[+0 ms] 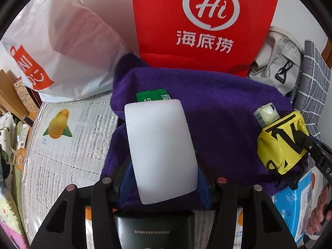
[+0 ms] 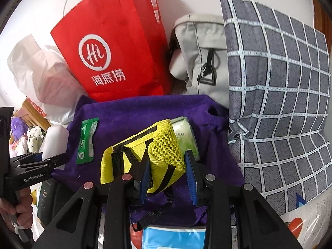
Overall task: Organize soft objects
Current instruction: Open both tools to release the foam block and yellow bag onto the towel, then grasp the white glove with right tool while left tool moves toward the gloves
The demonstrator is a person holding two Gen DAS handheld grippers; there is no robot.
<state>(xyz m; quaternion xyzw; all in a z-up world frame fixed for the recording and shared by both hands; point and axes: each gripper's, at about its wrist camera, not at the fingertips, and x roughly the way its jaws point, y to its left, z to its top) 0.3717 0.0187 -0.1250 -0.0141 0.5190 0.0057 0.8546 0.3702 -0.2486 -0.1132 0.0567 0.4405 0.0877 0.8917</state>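
A white foam block (image 1: 159, 151) stands between the blue pads of my left gripper (image 1: 164, 176), which is shut on it above a purple towel (image 1: 228, 108). A green packet (image 2: 87, 141) lies on the towel (image 2: 134, 112), half hidden behind the block in the left wrist view. My right gripper (image 2: 168, 176) is shut on a yellow mesh pouch (image 2: 145, 151) with black straps, just over the towel's right part. A pale green tissue pack (image 2: 184, 132) lies behind the pouch. The pouch (image 1: 280, 145) and right gripper (image 1: 311, 145) show at the right edge of the left wrist view.
A red paper bag (image 1: 197, 20), a white plastic bag (image 1: 62, 51) and a grey backpack (image 2: 199, 51) stand behind the towel. A grey checked pillow (image 2: 280, 93) rises at the right. A blue-white pack (image 1: 290, 203) and a dark book (image 1: 153, 228) lie near the front.
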